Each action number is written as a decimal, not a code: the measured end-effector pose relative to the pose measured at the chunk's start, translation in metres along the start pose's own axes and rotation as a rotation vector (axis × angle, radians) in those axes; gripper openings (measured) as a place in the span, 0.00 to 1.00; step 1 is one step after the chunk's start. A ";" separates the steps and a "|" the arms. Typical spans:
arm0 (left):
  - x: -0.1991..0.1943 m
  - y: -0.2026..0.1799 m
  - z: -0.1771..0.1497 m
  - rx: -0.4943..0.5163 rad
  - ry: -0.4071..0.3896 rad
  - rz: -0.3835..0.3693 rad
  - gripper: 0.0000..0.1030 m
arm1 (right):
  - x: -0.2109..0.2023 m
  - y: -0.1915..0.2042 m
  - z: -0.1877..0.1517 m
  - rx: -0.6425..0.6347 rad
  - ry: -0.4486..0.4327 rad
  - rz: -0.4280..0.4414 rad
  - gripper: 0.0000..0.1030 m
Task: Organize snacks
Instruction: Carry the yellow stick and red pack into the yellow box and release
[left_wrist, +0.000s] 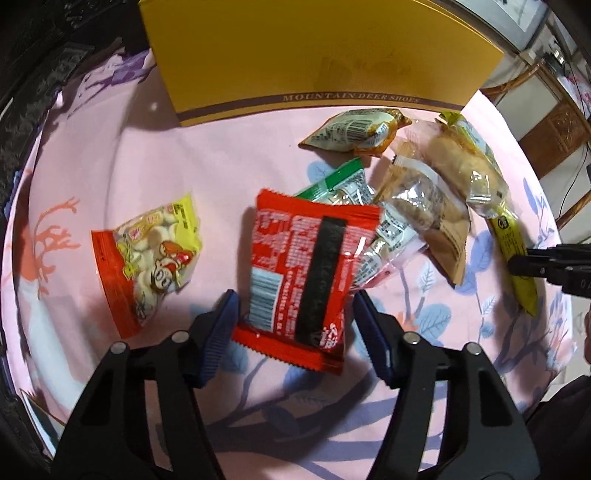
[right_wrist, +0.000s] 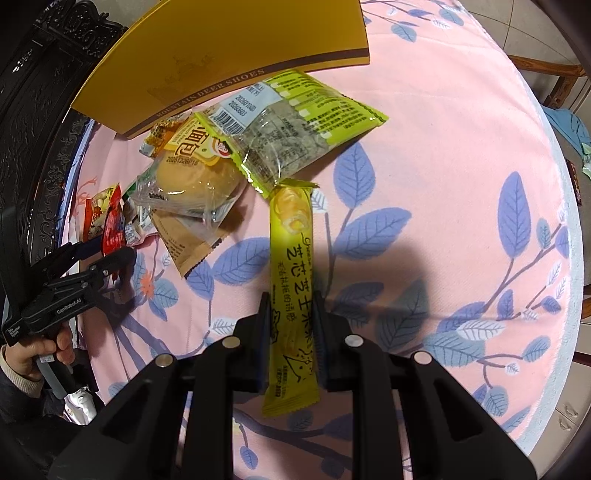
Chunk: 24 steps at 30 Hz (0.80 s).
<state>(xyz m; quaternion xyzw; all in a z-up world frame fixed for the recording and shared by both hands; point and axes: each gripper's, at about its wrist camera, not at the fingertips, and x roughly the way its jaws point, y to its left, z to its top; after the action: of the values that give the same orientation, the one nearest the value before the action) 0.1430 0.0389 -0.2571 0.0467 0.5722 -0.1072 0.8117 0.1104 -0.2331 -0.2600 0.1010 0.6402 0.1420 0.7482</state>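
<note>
A red snack packet (left_wrist: 303, 266) lies printed side up on the pink cloth, partly over other snacks. My left gripper (left_wrist: 295, 306) points down with a blue pad on each side of the packet's lower half. The left pad is at the packet's edge and a thin strip of cloth shows by the right pad, so the jaws stand open. My right gripper (right_wrist: 291, 299) is shut on a long yellow stick snack (right_wrist: 291, 240), which runs forward between its fingers. From the left wrist view, the same stick (left_wrist: 511, 236) shows at the far right.
A yellow shoe box lid (left_wrist: 314, 55) lies at the back. Near it sit a tan packet (left_wrist: 354, 133), wrapped bread (right_wrist: 195, 177), a lime-green bag (right_wrist: 295, 122) and a brown packet (left_wrist: 424, 221). A cartoon-printed bag (left_wrist: 147, 251) lies left. A hand (right_wrist: 37, 350) holds the left gripper.
</note>
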 end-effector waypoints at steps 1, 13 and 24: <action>0.000 -0.002 0.001 0.022 -0.002 0.015 0.48 | 0.000 0.000 0.000 0.001 0.000 0.000 0.21; -0.037 -0.006 -0.025 -0.053 -0.084 -0.071 0.41 | -0.002 0.002 -0.003 0.006 0.003 0.013 0.20; -0.093 -0.019 -0.024 -0.099 -0.190 -0.130 0.41 | -0.052 0.001 -0.015 0.018 -0.041 0.125 0.20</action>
<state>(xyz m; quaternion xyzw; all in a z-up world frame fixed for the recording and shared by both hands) 0.0870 0.0362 -0.1767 -0.0412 0.4993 -0.1350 0.8548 0.0880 -0.2503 -0.2139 0.1504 0.6185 0.1804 0.7499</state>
